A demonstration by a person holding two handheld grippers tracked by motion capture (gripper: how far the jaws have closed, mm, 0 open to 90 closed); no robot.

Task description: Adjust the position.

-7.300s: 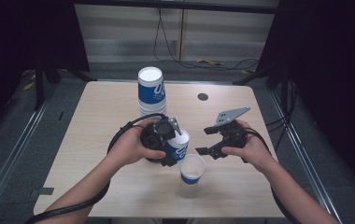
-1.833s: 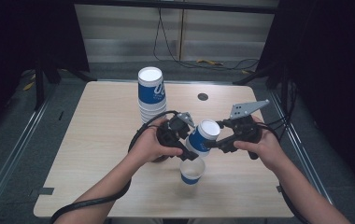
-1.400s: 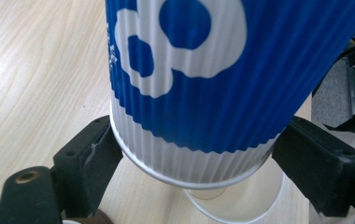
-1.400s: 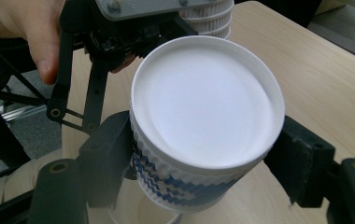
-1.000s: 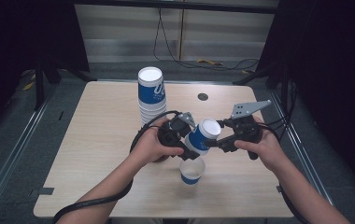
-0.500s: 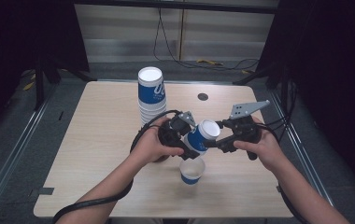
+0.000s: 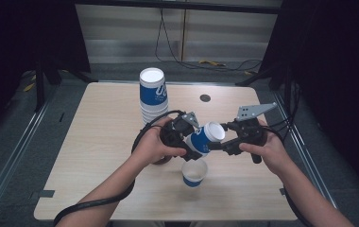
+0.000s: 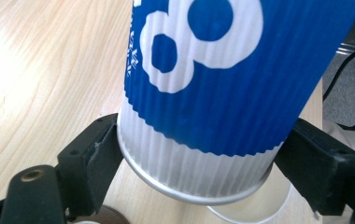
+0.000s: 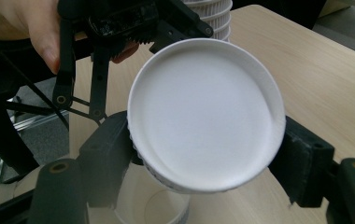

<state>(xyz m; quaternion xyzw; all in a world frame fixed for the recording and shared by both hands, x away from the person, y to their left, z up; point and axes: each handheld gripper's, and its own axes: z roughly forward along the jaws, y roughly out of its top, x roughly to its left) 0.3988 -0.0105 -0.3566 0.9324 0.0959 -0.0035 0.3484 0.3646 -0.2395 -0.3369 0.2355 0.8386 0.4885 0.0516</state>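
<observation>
A blue and white paper cup (image 7: 201,138) hangs tilted over the table between both grippers. Its white base (image 9: 206,116) faces my right gripper. My left gripper (image 7: 192,142) is shut on the cup's ribbed white band (image 8: 185,163) near the rim, one jaw on each side. My right gripper (image 7: 218,140) grips the base end from the opposite side, with its jaws pressed against both flanks (image 9: 206,156). Directly below stands a second cup (image 7: 194,172), upright and open, on the wooden table (image 7: 97,127).
A tall stack of upside-down blue and white cups (image 7: 153,94) stands at the back of the table, left of centre; its ribbed rims (image 9: 210,16) also appear behind the left gripper. A small dark round disc (image 7: 205,98) lies farther back. Cables trail from both grippers.
Seven seconds ago the left gripper alone held the cup, with the right gripper apart. Over the last second both grippers and the cup have stayed put.
</observation>
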